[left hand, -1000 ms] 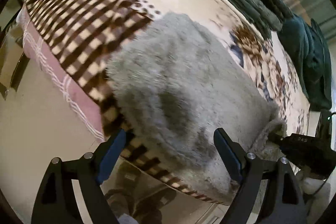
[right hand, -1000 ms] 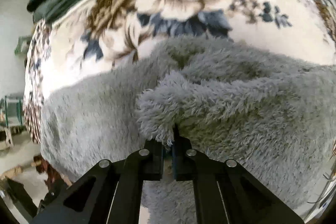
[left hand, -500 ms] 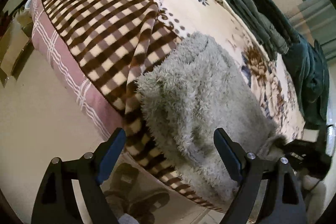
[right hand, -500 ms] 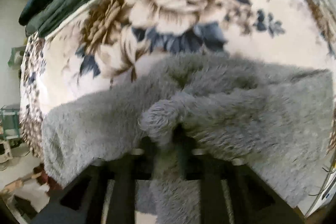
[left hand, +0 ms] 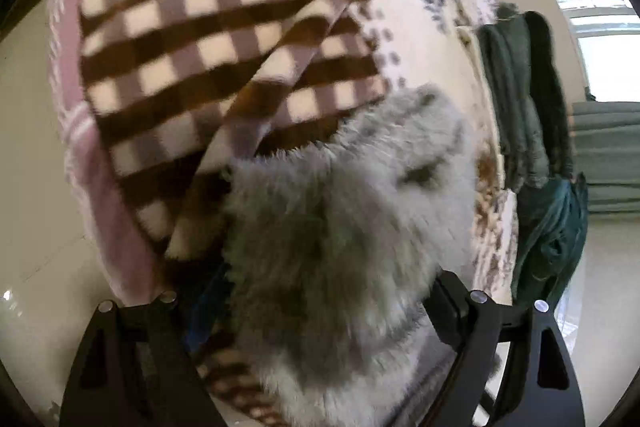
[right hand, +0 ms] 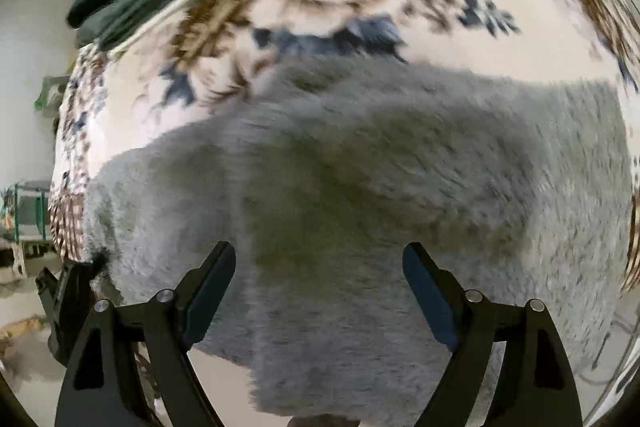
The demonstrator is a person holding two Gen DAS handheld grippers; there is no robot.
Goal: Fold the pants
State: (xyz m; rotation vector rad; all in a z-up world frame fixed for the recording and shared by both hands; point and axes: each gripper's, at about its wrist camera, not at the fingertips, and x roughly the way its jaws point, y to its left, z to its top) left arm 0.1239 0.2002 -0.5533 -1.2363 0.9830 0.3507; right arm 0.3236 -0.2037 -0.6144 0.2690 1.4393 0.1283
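My right claw [right hand: 318, 291] gaped wide over the grey pants [right hand: 360, 187]; my left claw [left hand: 320, 311], at nine o'clock, straddled their edge wide, ready to grip.

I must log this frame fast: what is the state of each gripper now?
Left gripper: open, jaws spread around the fluffy grey fleece pants, not clamped.
Right gripper: open, holding nothing, above the same pants.

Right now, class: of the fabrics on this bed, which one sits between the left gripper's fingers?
The fluffy grey pants: they fill the open left gripper. The brown checked blanket lies alongside, and the dark green clothes lie farther off.
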